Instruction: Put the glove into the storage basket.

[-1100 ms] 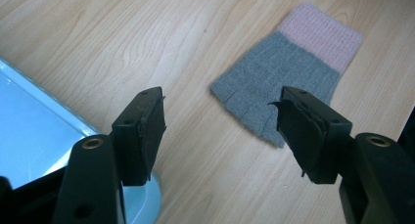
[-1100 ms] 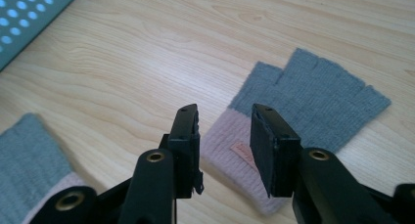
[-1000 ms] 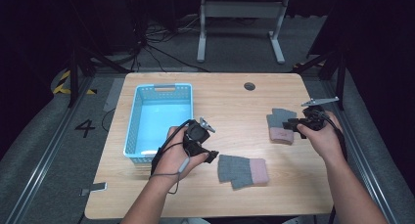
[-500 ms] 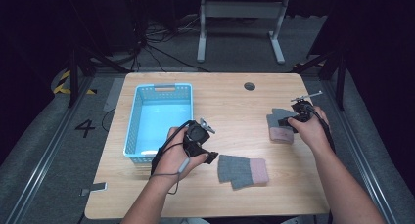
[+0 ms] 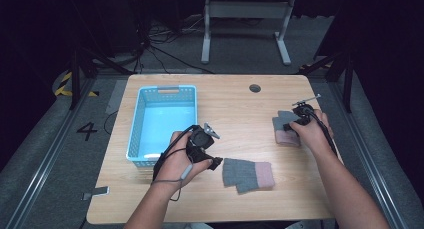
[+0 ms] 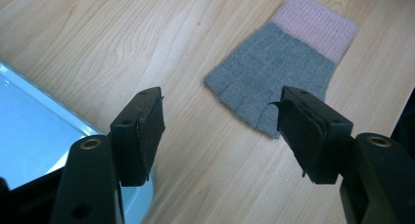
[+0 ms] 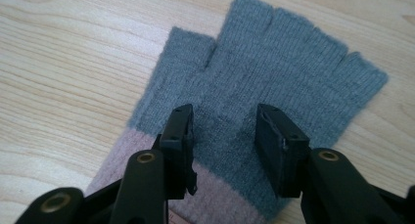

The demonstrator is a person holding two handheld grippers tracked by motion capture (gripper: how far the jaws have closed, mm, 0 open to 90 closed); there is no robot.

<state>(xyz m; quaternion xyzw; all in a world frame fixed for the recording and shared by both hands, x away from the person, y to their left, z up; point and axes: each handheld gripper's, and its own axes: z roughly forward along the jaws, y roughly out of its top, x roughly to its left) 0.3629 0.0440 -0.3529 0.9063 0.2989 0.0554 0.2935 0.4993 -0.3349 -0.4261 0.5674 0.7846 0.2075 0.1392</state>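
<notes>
the right gripper [image 7: 222, 136] hangs low over the far glove [image 7: 274, 72], which fills the middle of the right gripper view and lies flat on the table [image 5: 235, 109] at the right of the high view, grey fingers pointing away from the person and pink cuff toward them. its jaws are parted, one on each side of the palm just above the cuff line, with nothing between them yet; whether the tips already touch the knit i cannot tell.

to do this pick well, i would press the tips straight down into the palm so the fabric bunches up between them, then close slowly. a pinch at the middle should lift both layers together; a pinch too near the edge may catch one layer only and let the glove sag or slip.

the left gripper [image 6: 220, 131] is released too, jaws wide, at the lower centre of the high view. the near glove [image 6: 279, 67] lies in the upper right of the left gripper view, just beyond its jaws and apart from them. the blue basket [image 5: 145, 119], left of centre in the high view, looks like the place for both.
</notes>
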